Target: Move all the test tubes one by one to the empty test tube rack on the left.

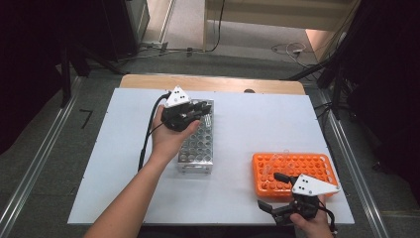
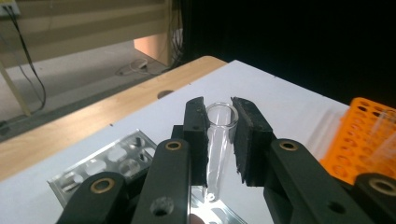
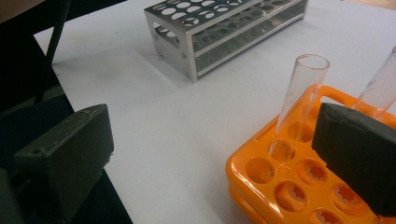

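Left gripper [image 2: 219, 135] clamps a clear glass tube [image 2: 217, 149], held over the far end of the metal rack [image 1: 197, 144] on the white desk [image 1: 247, 124]. Right of the rack, the right gripper [image 3: 210, 154], jaws spread wide, hangs beside the orange rack [image 3: 289, 186] holding further tubes [image 3: 299, 98].

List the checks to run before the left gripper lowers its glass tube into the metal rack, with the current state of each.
1. Left gripper shut on the glass tube: ok.
2. Tube's open end up, round end down: ok.
3. Tube tip over the metal rack: ok.
4. Tip lined up with one hole: cannot tell.
5. Right gripper open, well away from the metal rack, by the orange rack: ok.
6. Tubes left in the orange rack standing upright: not ok, they lean.
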Demonstrator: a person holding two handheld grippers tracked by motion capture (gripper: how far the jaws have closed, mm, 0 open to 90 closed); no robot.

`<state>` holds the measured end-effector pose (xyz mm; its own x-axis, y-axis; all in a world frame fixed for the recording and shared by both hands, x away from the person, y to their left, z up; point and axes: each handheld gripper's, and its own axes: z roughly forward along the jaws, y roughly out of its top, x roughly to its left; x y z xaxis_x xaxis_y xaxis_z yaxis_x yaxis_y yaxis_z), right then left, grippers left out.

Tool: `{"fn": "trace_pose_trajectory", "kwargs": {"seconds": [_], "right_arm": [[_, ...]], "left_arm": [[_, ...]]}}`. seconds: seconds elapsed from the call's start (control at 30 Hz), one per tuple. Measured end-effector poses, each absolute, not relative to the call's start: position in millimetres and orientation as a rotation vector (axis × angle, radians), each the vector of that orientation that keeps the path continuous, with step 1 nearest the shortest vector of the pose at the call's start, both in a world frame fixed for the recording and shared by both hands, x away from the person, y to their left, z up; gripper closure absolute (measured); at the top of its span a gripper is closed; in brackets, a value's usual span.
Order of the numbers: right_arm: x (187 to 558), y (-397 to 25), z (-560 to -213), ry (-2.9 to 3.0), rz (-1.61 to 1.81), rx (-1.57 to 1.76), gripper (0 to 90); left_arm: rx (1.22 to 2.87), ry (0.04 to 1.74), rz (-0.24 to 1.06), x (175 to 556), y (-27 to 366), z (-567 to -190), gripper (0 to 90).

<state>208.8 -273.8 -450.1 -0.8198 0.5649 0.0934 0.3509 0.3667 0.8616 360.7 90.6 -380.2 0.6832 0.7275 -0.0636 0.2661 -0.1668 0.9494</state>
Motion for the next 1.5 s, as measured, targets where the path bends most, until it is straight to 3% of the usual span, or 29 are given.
{"fn": "trace_pose_trajectory", "kwargs": {"seconds": [0.73,1.5], "right_arm": [[211.1,-278.1,-450.7,2.401,1.443,0.819,0.0],[212.0,-281.1,-449.8,2.397,1.454,0.822,0.0]], "left_arm": [[1.674,0.912,0.543,424.8,91.9,-398.3,75.2],[1.714,0.971,0.551,451.4,82.6,-415.4,75.2]]}}
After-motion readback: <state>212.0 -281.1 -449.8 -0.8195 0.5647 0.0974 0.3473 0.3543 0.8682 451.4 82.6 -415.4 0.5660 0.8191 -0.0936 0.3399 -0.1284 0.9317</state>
